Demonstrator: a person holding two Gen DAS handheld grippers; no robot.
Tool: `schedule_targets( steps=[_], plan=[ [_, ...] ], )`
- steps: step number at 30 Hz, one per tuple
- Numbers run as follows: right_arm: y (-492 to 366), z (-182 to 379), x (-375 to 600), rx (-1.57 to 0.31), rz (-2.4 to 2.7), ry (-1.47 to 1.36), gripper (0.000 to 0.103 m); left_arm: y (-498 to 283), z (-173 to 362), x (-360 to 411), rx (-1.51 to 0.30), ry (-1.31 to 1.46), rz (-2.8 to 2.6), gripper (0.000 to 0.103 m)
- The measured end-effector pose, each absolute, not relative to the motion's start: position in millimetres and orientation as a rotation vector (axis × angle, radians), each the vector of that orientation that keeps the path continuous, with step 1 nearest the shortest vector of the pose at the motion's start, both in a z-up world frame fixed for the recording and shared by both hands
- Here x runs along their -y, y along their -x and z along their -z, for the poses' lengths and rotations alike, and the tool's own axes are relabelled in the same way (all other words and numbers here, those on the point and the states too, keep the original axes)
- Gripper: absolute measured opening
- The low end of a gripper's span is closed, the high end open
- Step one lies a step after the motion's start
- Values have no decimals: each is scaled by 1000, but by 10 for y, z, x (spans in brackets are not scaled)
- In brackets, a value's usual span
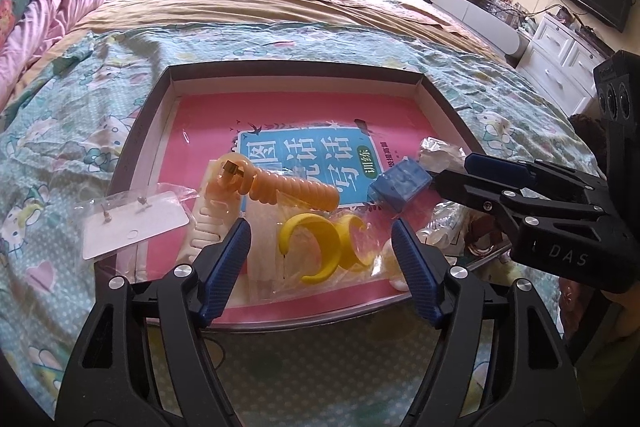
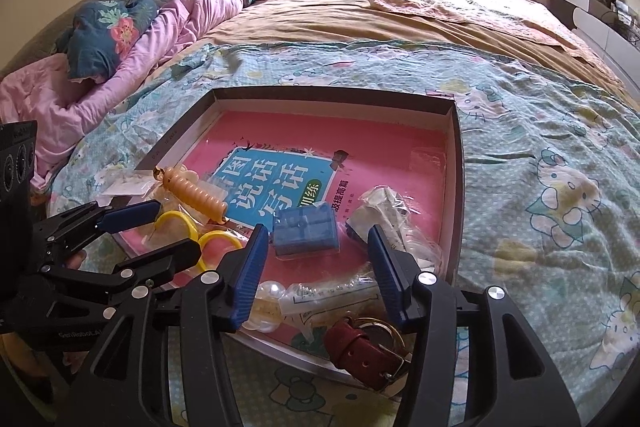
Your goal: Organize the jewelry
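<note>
**Both tools open over the jewelry tray, nothing gripped**

The left tool (image 1: 322, 259) is held part open above the near edge of the tray (image 1: 140, 131). A bagged pair of yellow hoop earrings (image 1: 316, 247) is seen between its blue pads (image 1: 226, 267), but no pad is pressed on the bag; nothing is held.

The right tool (image 2: 316, 269) is likewise part open, nothing clamped. A small blue box (image 2: 306, 231) lies on the tray floor just ahead of its fingertips, closer to the left pad; contact cannot be confirmed. In the left wrist view the same tool's tips are seen just beside the box.

The tray is set on a bed (image 2: 540, 147) with a cartoon-print cover and is lined with a pink book (image 2: 280, 155). Inside it are found an orange spiral hair clip (image 1: 288, 187), a cream comb (image 1: 206, 227), an earring card (image 1: 134, 227) in a clear sleeve overhanging the left wall, crumpled clear bags (image 2: 384, 211) at the right, and a pearl-bead piece (image 2: 266, 307) at the near edge. A red strap with a gold ring (image 2: 364, 347) is draped over the near rim, below the right tool.
</note>
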State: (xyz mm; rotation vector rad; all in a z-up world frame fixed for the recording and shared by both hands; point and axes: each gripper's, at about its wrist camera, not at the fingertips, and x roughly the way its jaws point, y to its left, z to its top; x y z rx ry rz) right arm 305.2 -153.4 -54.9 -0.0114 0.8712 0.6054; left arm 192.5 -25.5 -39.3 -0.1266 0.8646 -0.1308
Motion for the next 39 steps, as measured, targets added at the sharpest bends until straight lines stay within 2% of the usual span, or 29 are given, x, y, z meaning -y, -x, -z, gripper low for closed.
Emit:
schedule_targets(
  steps=[6, 8, 12, 14, 16, 18, 23, 32, 39],
  plan=[
    [-3011, 436, 1577, -855, -605, -4, 61, -1870, 330, 272, -862, 119, 132, 71],
    [-2992, 386, 1606, -848, -605, -17, 71, -1846, 292, 281, -857, 120, 136, 73],
    [-2937, 271, 1679, -824, -602, -41, 79, -1787, 199, 286, -842, 118, 138, 81],
    [-2906, 220, 1712, -814, -597, -53, 85, -1762, 153, 289, -838, 114, 139, 81],
    [-2867, 158, 1742, -805, -596, -66, 86, -1729, 104, 292, -831, 107, 135, 83],
    [-2808, 91, 1772, -795, -599, -79, 88, -1691, 53, 286, -822, 105, 132, 93],
    [-2599, -92, 1857, -747, -601, -99, 97, -1579, -67, 268, -800, 105, 127, 93],
    [-2179, -292, 1994, -682, -584, -109, 99, -1305, -185, 181, -772, 113, 103, 94],
    [-1898, -181, 2051, -701, -567, -131, 99, -1040, -161, 84, -761, 119, 96, 94]
  ],
)
